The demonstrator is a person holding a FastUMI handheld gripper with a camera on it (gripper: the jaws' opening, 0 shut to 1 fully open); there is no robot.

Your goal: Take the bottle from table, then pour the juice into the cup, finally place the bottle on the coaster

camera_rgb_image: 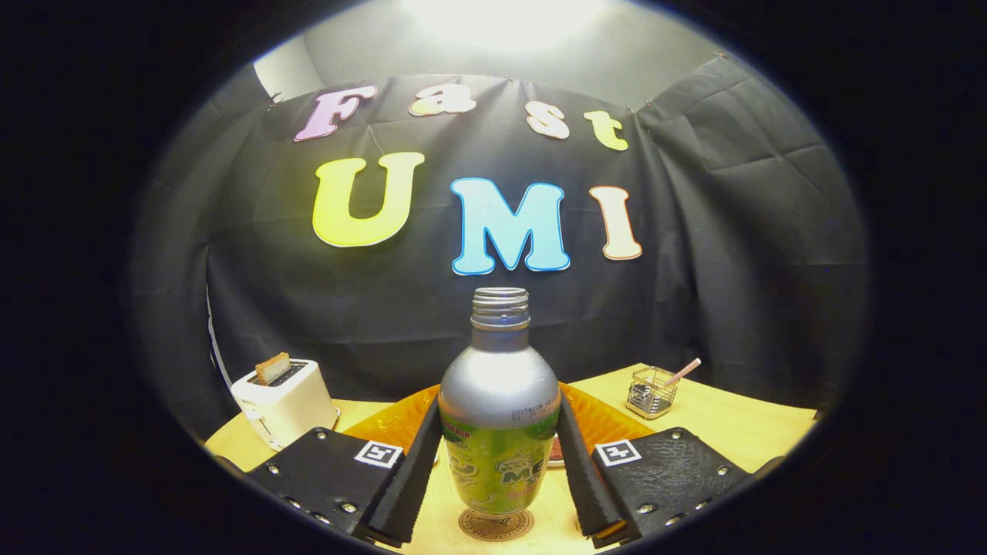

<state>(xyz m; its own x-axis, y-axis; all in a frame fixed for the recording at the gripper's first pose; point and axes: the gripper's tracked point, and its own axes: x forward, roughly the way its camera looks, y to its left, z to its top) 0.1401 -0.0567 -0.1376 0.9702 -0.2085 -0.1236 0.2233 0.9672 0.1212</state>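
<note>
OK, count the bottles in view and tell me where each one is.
1. The bottle stands upright between the fingers of the gripper, which press on both its sides, with a round coaster under its base. More bottles could be hidden behind it or behind the gripper.

**Dark-draped booth around a pale wooden desk**

Black cloth, creased and pinned along its top edge, hangs as the back wall. Above it a pale grey wall catches a bright glare of light. The light wooden desk carries a white toaster, an orange mat and a small wire holder.
</note>
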